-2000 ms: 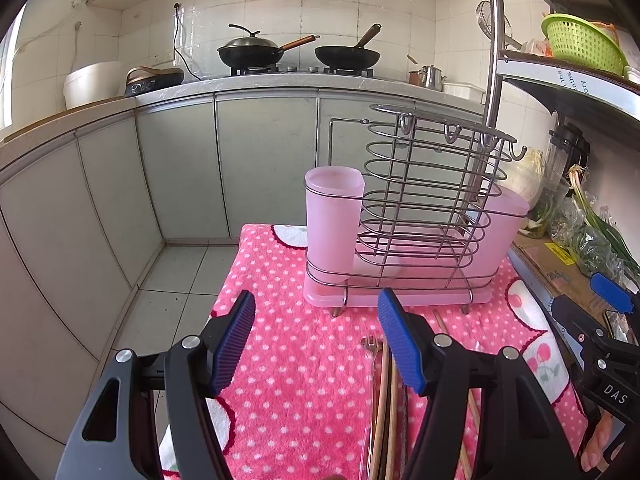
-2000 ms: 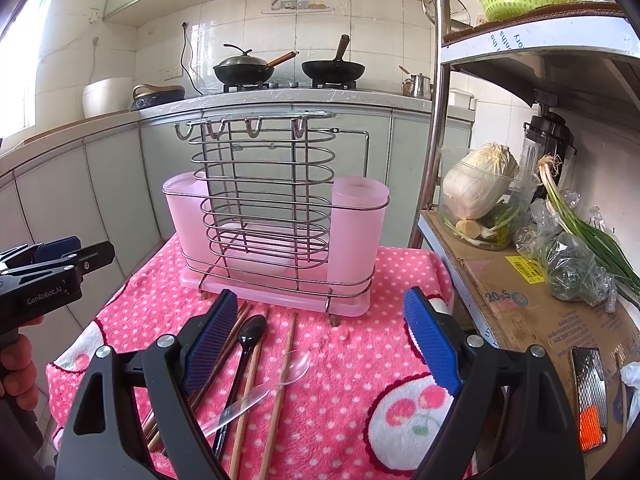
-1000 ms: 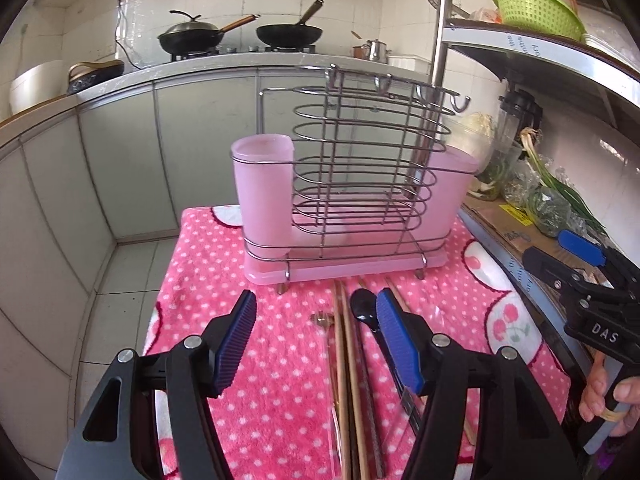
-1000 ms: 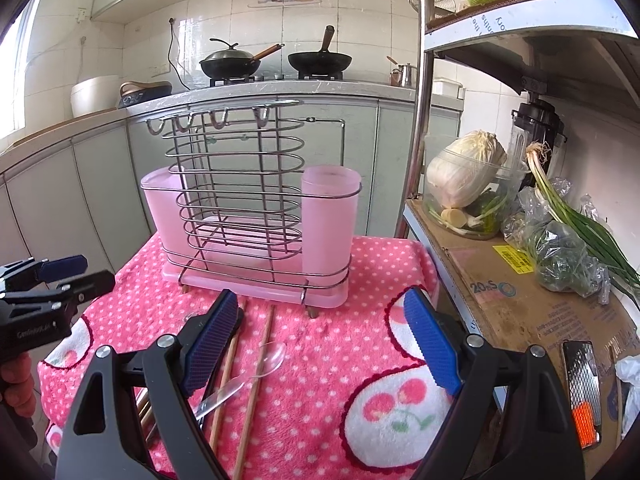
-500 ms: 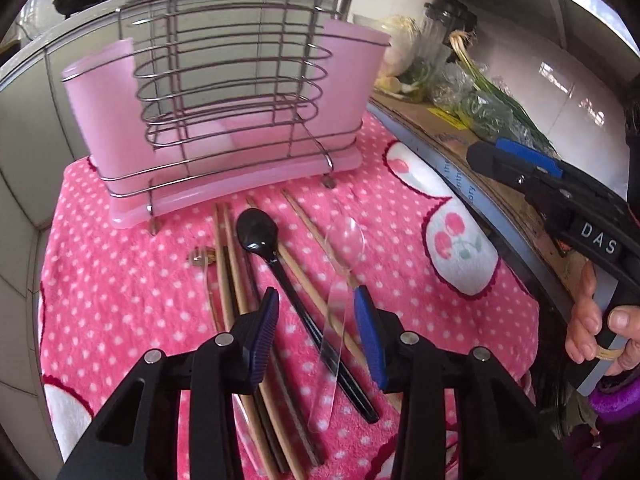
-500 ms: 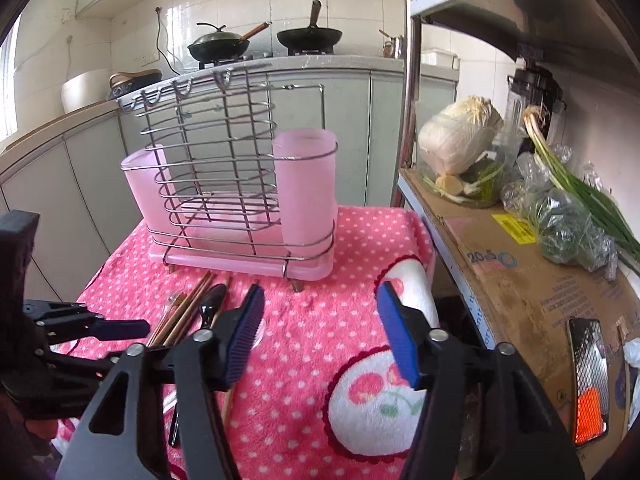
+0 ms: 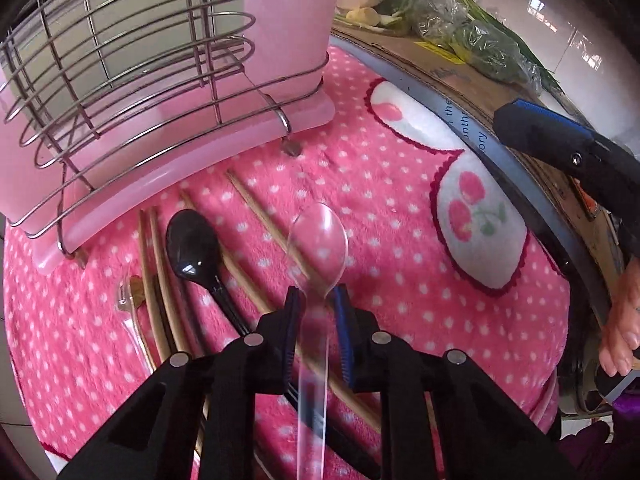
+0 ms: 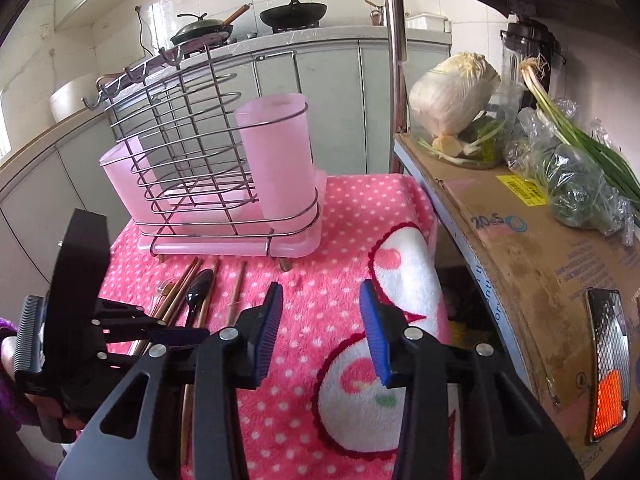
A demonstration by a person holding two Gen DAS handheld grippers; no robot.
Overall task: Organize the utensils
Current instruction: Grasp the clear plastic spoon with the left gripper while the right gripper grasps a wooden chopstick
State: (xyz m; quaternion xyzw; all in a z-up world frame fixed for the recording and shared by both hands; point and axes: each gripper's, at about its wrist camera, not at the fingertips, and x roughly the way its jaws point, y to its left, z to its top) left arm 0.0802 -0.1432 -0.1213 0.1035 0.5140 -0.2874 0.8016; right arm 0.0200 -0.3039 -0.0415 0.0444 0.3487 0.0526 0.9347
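A clear plastic spoon point(image 7: 319, 240) lies on the pink dotted cloth point(image 7: 380, 184). My left gripper point(image 7: 316, 300) is low over it, jaws narrowed around its neck with small gaps still showing. A black spoon point(image 7: 192, 246) and several wooden chopsticks point(image 7: 256, 212) lie to the left; they also show in the right wrist view point(image 8: 200, 288). The wire rack with pink plastic holders point(image 7: 160, 80) stands behind, also seen in the right wrist view point(image 8: 224, 176). My right gripper point(image 8: 320, 304) is open and empty, above the cloth right of the utensils.
A cardboard-covered shelf point(image 8: 540, 248) with cabbage point(image 8: 452, 96) and green onions point(image 8: 580, 148) runs along the right. A metal shelf post point(image 8: 394, 80) stands behind the table. The cloth's edge drops off at the left, with kitchen cabinets point(image 8: 340, 112) beyond.
My left gripper has dropped down and forward onto the clear spoon and narrowed its jaws around it. My right gripper drifted slightly and stays open.
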